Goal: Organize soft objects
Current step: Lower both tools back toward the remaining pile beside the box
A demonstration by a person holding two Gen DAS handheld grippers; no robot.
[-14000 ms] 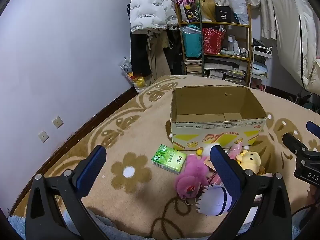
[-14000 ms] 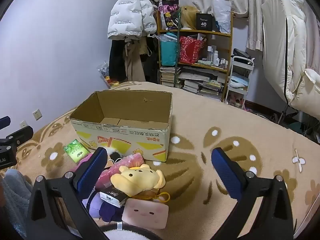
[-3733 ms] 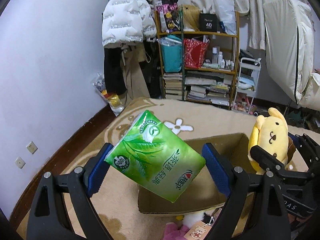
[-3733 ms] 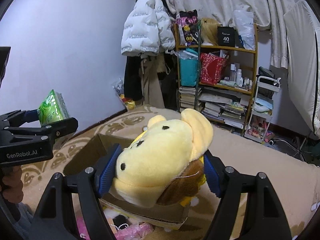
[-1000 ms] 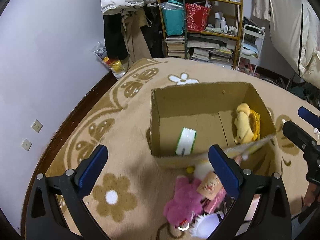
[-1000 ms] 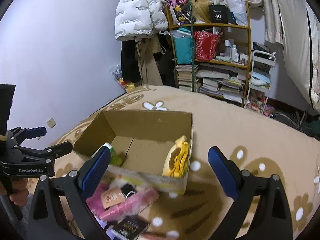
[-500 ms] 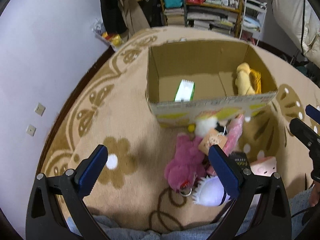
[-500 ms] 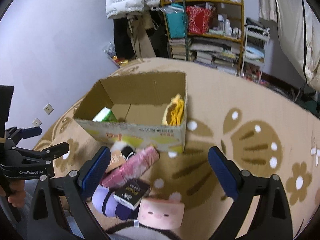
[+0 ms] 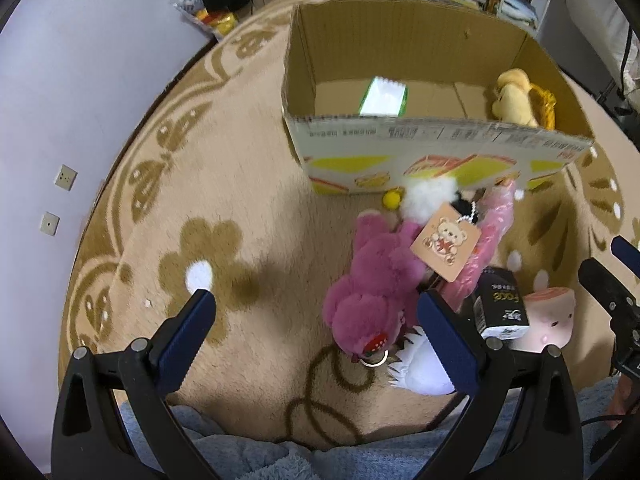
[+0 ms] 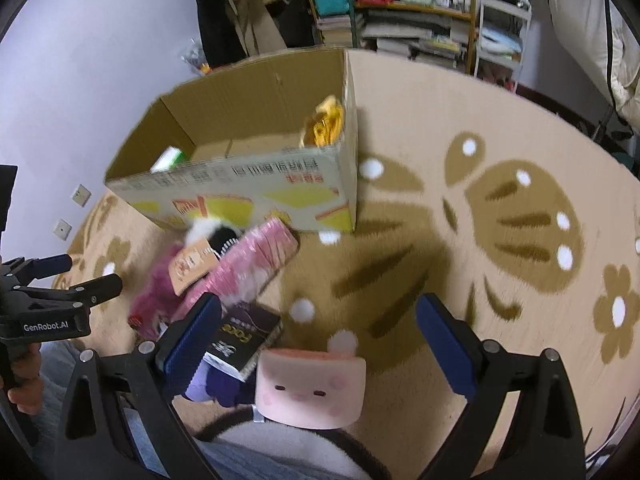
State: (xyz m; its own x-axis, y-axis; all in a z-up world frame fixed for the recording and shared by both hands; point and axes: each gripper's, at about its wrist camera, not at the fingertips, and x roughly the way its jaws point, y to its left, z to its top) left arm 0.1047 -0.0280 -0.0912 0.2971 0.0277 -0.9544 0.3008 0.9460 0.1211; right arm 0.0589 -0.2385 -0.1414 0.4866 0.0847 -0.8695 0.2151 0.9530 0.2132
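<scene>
Hovering both grippers over the carpet (image 9: 248,184), tilted steeply down. My left gripper (image 9: 316,332) has its jaws wide apart, nothing between them; the right gripper (image 10: 318,326) likewise stands spread and empty.

Nearest me, blue fabric along the bottom edge of both views; I cannot tell what it belongs to. In the right view, a hand (image 10: 24,380) grips the handle of the left gripper at the frame's left edge.

Pink pig cushion (image 10: 312,388) lies low between my right jaws, nearer the left blade. Black box (image 10: 242,336) lettered "Face" sits just beside it, touching the left blade's tip in the view. A purple-and-white soft thing (image 9: 420,368) lies under that box, mostly hidden by the blades in both views.

Magenta plush (image 9: 372,280) lies just inside my left gripper's right blade, head toward me. A cardboard bear tag (image 9: 444,244) rests on it, beside a pink wrapped pack (image 10: 248,272) and a white pompom (image 9: 428,196). The right view is motion-blurred here, so details are soft.

Farther off, the cardboard box (image 9: 436,140) stands open on the carpet, the pile touching its front wall. Inside: green tissue pack (image 9: 384,96) on the left, yellow plush (image 9: 516,100) against the right wall, partly cut off by the front wall.

Beyond, cluttered shelves (image 10: 404,20) along the wall.
</scene>
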